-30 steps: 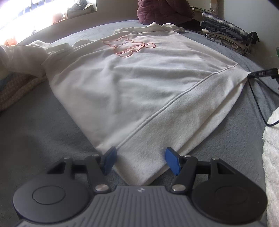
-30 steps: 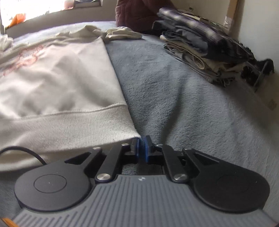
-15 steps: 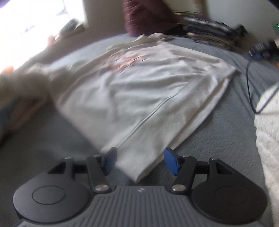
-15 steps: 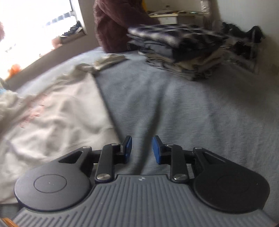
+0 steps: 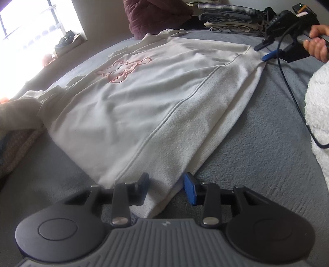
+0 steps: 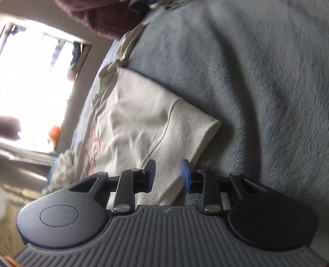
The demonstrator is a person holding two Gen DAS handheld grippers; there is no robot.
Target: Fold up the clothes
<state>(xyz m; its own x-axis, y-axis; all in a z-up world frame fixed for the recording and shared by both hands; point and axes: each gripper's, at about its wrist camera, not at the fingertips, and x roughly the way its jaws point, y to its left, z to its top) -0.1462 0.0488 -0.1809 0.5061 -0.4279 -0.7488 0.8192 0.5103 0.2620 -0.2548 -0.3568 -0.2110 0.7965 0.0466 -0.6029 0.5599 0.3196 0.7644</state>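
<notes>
Sweatshirt, white with a pink outline graphic on the chest, lies flat, front up, on the grey bed. Left wrist view takes in the whole garment plus the right gripper, a hand on its grip, at the far hem corner; also a folded clothes stack and a maroon cushion at the back. Right wrist view is rolled sideways, blurred, and shows only that corner and a bright window. Ribbed hem band runs along the near edge, light creases across the body. Left gripper: jaws have just been closing, now half-narrow, near hem corner between the pads, not visibly pinched. Right gripper: jaws have just been opening, now a modest gap straddling the hem edge, fabric between them, no clamp visible.
</notes>
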